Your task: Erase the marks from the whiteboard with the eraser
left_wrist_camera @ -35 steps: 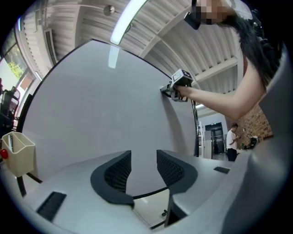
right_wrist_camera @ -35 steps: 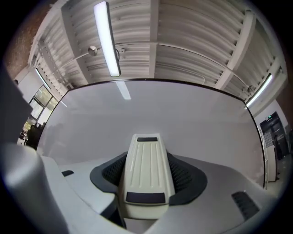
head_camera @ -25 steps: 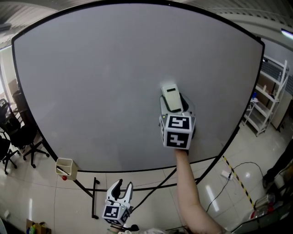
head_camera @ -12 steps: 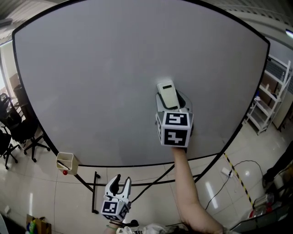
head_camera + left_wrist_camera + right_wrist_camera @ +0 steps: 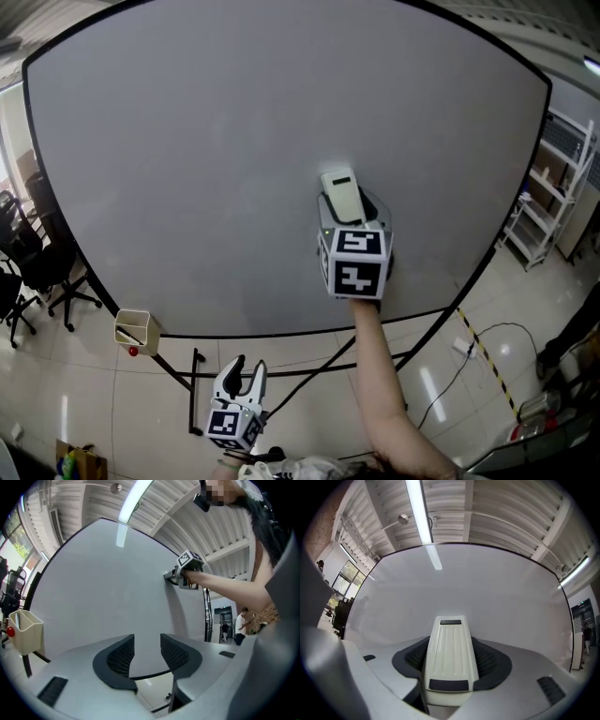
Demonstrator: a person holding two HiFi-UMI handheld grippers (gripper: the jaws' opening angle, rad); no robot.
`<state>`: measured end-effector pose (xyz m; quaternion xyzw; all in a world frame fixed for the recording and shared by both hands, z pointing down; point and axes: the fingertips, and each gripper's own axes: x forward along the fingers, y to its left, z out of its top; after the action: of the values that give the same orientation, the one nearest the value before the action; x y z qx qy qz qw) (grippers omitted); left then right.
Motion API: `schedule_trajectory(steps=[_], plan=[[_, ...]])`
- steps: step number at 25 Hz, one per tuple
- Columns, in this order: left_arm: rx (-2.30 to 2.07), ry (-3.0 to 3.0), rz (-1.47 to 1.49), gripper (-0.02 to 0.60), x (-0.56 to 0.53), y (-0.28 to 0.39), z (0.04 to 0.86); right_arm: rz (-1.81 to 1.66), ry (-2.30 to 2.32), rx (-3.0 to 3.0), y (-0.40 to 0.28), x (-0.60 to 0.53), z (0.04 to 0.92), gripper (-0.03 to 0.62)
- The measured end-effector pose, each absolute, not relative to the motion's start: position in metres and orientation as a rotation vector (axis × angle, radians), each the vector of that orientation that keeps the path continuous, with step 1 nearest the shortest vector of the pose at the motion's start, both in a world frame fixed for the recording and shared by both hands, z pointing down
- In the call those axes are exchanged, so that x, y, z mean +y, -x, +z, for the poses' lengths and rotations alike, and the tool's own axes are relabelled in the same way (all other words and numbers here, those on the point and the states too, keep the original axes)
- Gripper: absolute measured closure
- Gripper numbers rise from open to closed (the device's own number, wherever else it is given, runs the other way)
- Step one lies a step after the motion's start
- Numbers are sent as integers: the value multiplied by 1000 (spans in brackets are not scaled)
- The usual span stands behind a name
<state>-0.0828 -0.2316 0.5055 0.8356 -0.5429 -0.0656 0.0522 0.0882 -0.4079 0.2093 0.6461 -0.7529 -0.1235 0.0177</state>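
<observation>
A large whiteboard (image 5: 216,159) on a stand fills the head view; I see no marks on its grey-white face. My right gripper (image 5: 345,208) is shut on a cream-white eraser (image 5: 341,196) and holds it against the board's lower right part. In the right gripper view the eraser (image 5: 450,653) sits between the two dark pads, its tip toward the board (image 5: 487,592). My left gripper (image 5: 244,379) hangs low, below the board's bottom edge, open and holding nothing. In the left gripper view its jaws (image 5: 143,652) stand apart and the right gripper (image 5: 183,571) shows far off.
A small beige tray (image 5: 137,330) with a red item hangs at the board's lower left corner. Black office chairs (image 5: 33,272) stand at the left. White shelving (image 5: 544,202) and a floor cable (image 5: 473,361) are at the right. A person (image 5: 241,625) stands far off.
The right gripper with the eraser has shifted slightly left along the board. The left gripper has sunk a little lower in the head view.
</observation>
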Motion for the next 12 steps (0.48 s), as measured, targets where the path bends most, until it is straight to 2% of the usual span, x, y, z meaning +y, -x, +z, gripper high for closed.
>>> schedule_trajectory(steps=[2, 6, 8, 12], plan=[[-1642, -2542, -228, 428, -232, 78, 498, -390, -2033, -2342, -92, -411, 205, 316], [-1657, -2561, -213, 428, -229, 83, 499, -165, -1930, -2316, -80, -406, 330, 315], [-1667, -2559, -201, 428, -231, 92, 503, -141, -1883, -2297, -73, -408, 356, 316], [-1668, -2559, -190, 428, -229, 94, 507, -289, -1960, -2348, -80, -411, 251, 316]])
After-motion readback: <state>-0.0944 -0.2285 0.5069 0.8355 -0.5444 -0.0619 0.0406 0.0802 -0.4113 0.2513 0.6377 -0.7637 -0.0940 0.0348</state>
